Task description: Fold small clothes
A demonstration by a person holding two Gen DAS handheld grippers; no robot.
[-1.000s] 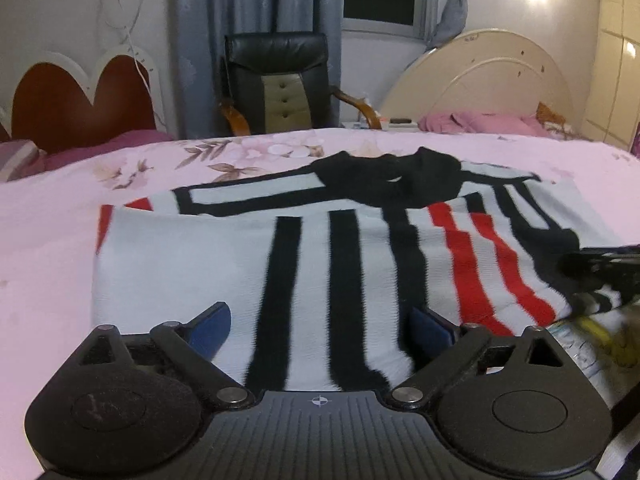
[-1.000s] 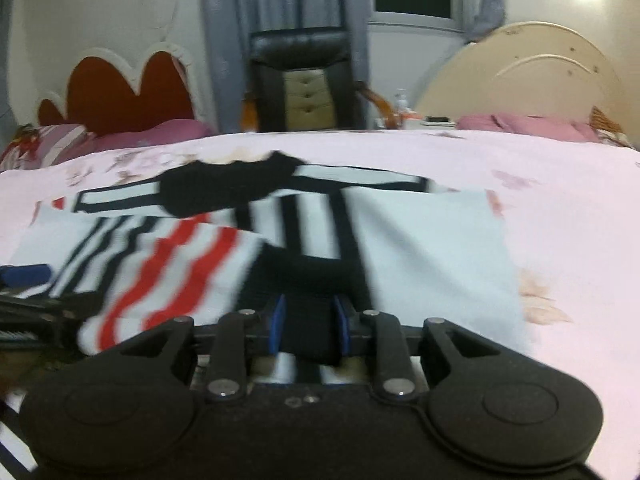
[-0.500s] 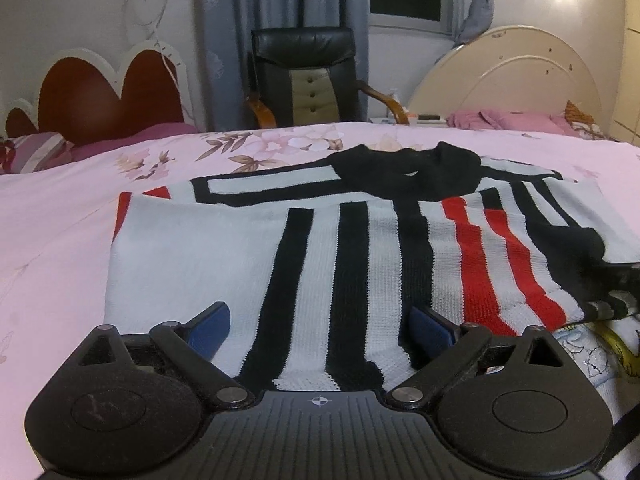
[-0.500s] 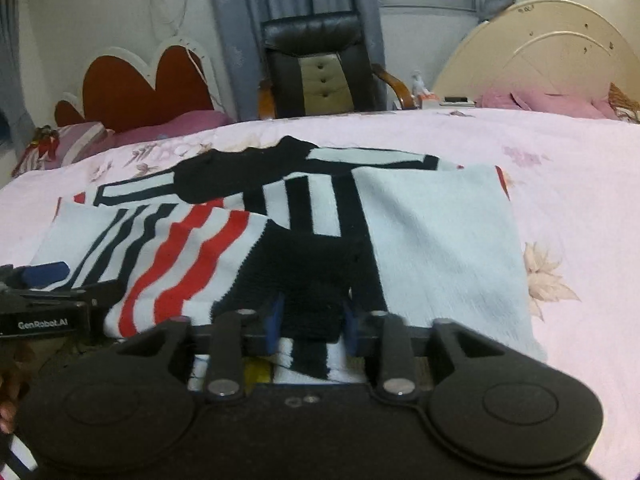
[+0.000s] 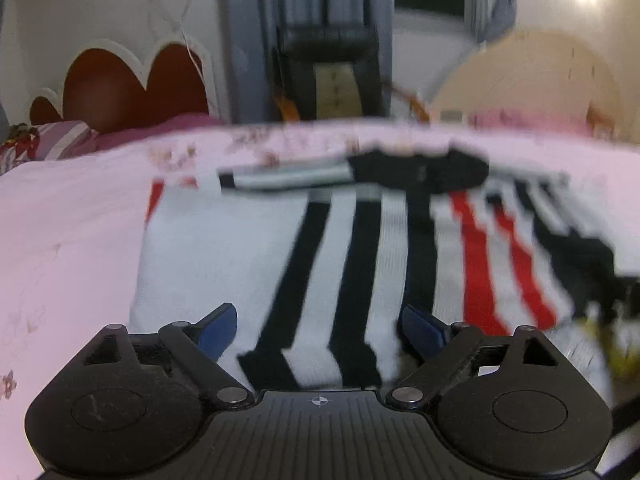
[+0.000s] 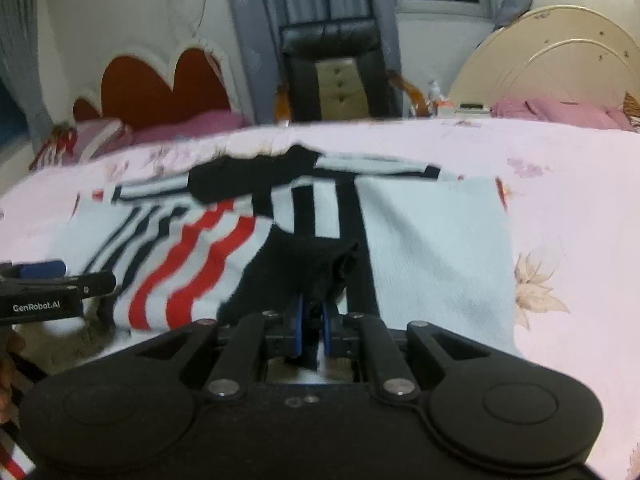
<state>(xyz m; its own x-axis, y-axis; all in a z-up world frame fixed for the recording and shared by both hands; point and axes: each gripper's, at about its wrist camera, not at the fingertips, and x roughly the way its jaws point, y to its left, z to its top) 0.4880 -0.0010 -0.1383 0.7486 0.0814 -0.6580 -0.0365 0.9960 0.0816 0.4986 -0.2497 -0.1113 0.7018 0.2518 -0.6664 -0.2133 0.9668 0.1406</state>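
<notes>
A small white knit sweater (image 5: 248, 264) with black and red stripes and a black collar lies on the pink bed. One sleeve is folded across its front, showing red stripes (image 6: 192, 264) and a black cuff (image 6: 308, 268). My left gripper (image 5: 316, 326) is open over the sweater's near hem, holding nothing. My right gripper (image 6: 312, 320) is shut on the black cuff of the folded sleeve. The left gripper also shows at the left edge of the right wrist view (image 6: 48, 280).
The pink floral bedspread (image 6: 560, 208) spreads all round the sweater. A black office chair (image 6: 336, 72), grey curtains and a red heart-shaped headboard (image 6: 160, 88) stand beyond the bed. A cream headboard (image 6: 560, 72) with pink bedding is at the far right.
Both views have shifted and blurred a little. The right gripper has closed tighter on the black cuff. The left gripper stays open over the hem.
</notes>
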